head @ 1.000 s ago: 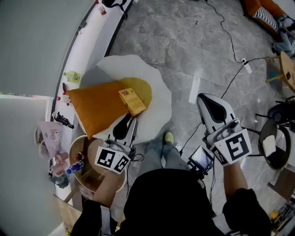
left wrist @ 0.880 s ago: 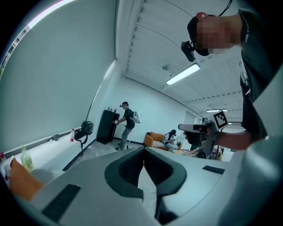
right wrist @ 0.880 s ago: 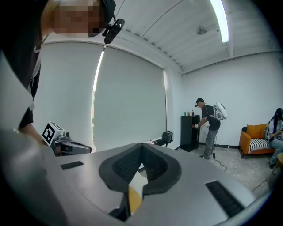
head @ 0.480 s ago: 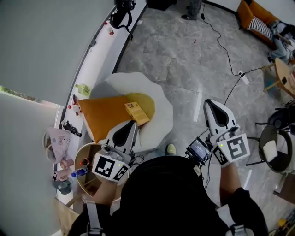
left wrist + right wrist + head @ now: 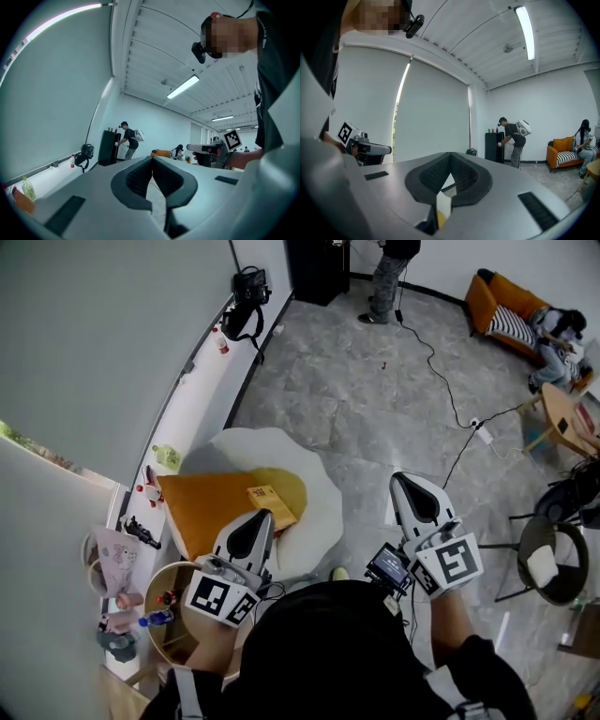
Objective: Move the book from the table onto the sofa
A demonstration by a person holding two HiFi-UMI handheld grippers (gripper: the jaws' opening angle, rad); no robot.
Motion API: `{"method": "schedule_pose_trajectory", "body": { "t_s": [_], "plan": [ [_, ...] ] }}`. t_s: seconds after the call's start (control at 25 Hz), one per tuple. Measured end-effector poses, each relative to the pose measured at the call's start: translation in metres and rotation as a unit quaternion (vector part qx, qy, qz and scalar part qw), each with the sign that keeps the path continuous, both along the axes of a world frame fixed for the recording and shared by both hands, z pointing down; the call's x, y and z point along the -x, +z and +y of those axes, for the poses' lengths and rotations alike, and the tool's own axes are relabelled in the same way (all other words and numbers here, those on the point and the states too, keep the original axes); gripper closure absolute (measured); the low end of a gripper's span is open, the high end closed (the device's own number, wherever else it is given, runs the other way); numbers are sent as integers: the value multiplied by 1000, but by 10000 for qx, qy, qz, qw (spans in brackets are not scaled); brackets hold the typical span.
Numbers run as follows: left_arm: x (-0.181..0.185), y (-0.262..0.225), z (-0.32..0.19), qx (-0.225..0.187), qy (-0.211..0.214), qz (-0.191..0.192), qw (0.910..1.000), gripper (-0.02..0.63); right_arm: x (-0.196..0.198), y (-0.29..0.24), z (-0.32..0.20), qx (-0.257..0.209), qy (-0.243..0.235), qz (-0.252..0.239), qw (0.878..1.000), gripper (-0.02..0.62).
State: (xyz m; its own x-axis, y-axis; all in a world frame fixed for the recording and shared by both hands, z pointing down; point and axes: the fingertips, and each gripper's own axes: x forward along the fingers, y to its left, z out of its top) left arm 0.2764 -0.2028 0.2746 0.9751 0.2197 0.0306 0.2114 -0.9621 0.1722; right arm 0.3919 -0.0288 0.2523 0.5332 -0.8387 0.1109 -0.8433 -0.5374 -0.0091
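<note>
Lying on the cushion (image 5: 202,507), the book (image 5: 272,505); left gripper (image 5: 262,519) and right gripper (image 5: 401,482) clenched (empty).

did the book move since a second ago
No. The book lies on the same right end of the orange cushion as before. Only the camera's view has shifted.

Place: lab-like studio room.
Floor: cable (image 5: 434,352) is trailing across gray tiles (image 5: 347,399).
Ceiling: strip light (image 5: 525,32) is glowing.
Far wall: backpacked person (image 5: 513,140) is standing at black cabinet (image 5: 493,146).
</note>
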Motion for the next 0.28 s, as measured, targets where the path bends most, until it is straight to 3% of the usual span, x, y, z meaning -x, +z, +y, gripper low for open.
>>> {"method": "schedule_pose_trajectory", "body": {
  "t_s": [0.28],
  "plan": [
    [-5,-1,-14,1,-43,106,9999,592,-4,0,-8,47,-12,130,9999,589]
  ]
}}
